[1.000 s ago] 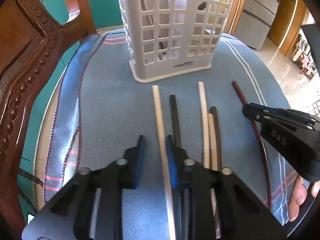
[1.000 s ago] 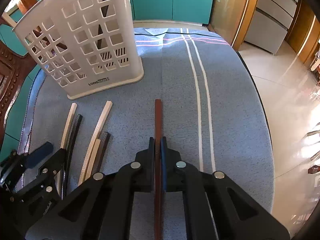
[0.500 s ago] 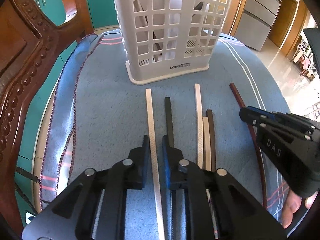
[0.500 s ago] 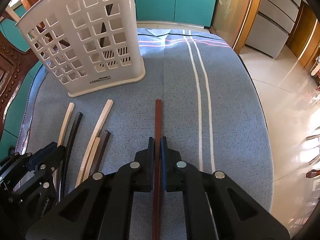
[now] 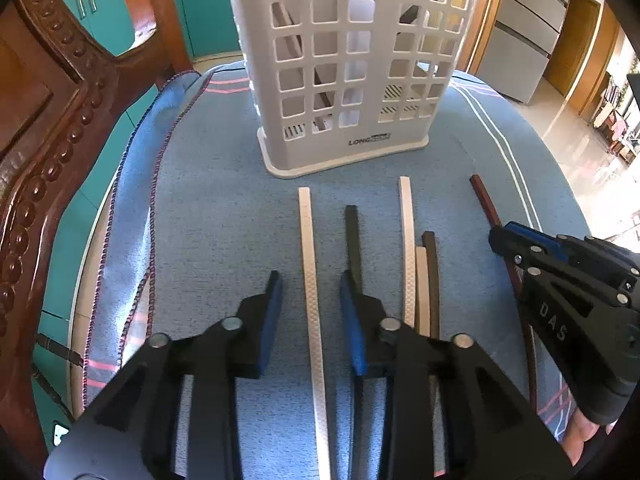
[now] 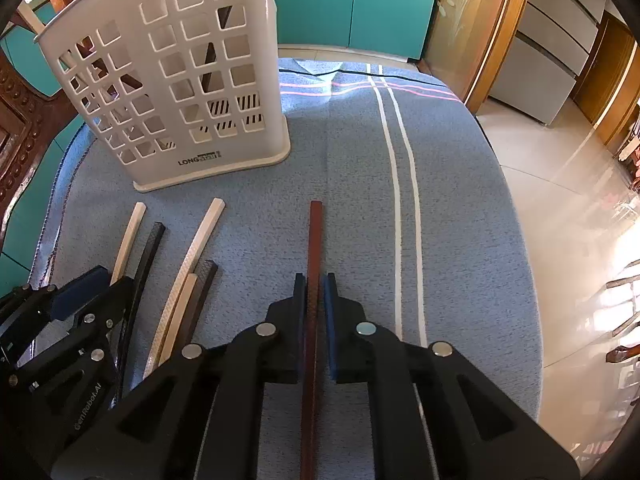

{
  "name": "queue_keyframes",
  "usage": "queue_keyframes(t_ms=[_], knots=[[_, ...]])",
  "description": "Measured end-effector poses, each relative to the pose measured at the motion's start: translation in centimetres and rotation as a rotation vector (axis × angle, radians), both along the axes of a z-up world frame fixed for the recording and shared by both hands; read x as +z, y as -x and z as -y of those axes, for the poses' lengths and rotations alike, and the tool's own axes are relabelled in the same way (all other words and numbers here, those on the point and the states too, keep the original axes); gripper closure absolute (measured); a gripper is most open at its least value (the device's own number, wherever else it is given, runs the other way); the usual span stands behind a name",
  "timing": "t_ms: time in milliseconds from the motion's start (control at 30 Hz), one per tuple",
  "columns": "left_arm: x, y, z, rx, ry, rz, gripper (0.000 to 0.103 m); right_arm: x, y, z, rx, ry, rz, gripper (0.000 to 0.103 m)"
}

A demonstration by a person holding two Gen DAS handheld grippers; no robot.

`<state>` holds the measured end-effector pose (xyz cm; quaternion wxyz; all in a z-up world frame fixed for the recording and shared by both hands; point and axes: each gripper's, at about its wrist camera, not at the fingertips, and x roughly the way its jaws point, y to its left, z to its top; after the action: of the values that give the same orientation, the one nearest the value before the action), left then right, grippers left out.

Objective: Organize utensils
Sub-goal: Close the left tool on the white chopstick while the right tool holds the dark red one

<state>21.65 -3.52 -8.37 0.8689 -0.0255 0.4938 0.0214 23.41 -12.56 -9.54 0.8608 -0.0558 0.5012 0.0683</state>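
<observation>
Both grippers are pointing steeply down at the blue cloth (image 5: 224,216). Left gripper (image 5: 311,292): jaws have just been opening and are standing apart, a white chopstick (image 5: 310,272) lying between the pads, touching neither. Right gripper (image 6: 315,292): jaws have just been easing open; narrow, with a reddish-brown chopstick (image 6: 314,240) running between them and a slim gap showing on the right pad's side. Left view alone is showing fingers of the person's hand (image 5: 582,432) under the right gripper. Beyond the tips, a black chopstick (image 5: 352,236) and further sticks are lying alongside; farther on, the white perforated basket (image 5: 348,80) is standing upright.
</observation>
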Motion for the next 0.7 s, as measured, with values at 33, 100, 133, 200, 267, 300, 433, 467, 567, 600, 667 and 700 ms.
queue_keyframes(t_ms=[33, 100, 133, 200, 267, 300, 433, 467, 567, 600, 667, 700], knots=[[0.02, -0.07, -0.01, 0.000, 0.002, 0.000, 0.069, 0.03, -0.01, -0.03, -0.001, 0.002, 0.001, 0.090], [-0.03, -0.09, -0.01, -0.002, -0.001, 0.000, 0.069, 0.02, 0.05, -0.05, -0.003, 0.010, 0.004, 0.088], [-0.06, -0.04, -0.01, -0.002, 0.000, 0.001, 0.069, -0.02, 0.03, 0.05, -0.003, 0.010, 0.004, 0.088], [-0.07, 0.07, -0.07, -0.002, 0.001, 0.001, 0.069, -0.05, 0.06, 0.04, -0.002, 0.010, 0.004, 0.088], [-0.08, 0.06, -0.09, -0.003, 0.001, 0.001, 0.069, -0.05, 0.04, 0.05, -0.002, 0.011, 0.004, 0.088], [-0.08, 0.12, -0.09, -0.002, 0.001, 0.001, 0.069, -0.05, 0.03, 0.04, -0.001, 0.011, 0.004, 0.088], [-0.09, 0.06, -0.15, 0.001, -0.008, 0.002, 0.066, -0.06, -0.03, -0.02, -0.001, 0.013, 0.005, 0.087], [-0.11, 0.01, -0.22, 0.002, -0.008, 0.002, 0.065, -0.05, -0.01, -0.04, -0.001, 0.015, 0.006, 0.087], [-0.21, -0.11, -0.29, 0.002, -0.009, 0.002, 0.065, -0.06, -0.01, -0.12, 0.000, 0.020, 0.009, 0.087], [-0.21, -0.12, -0.26, 0.002, -0.010, 0.003, 0.065, -0.10, 0.01, -0.12, 0.001, 0.020, 0.009, 0.087], [-0.22, -0.09, -0.21, 0.002, -0.012, 0.004, 0.065, -0.10, 0.05, -0.14, 0.001, 0.023, 0.010, 0.086], [-0.23, -0.07, -0.21, 0.002, -0.011, 0.004, 0.065, -0.11, 0.08, -0.16, 0.002, 0.025, 0.011, 0.086]])
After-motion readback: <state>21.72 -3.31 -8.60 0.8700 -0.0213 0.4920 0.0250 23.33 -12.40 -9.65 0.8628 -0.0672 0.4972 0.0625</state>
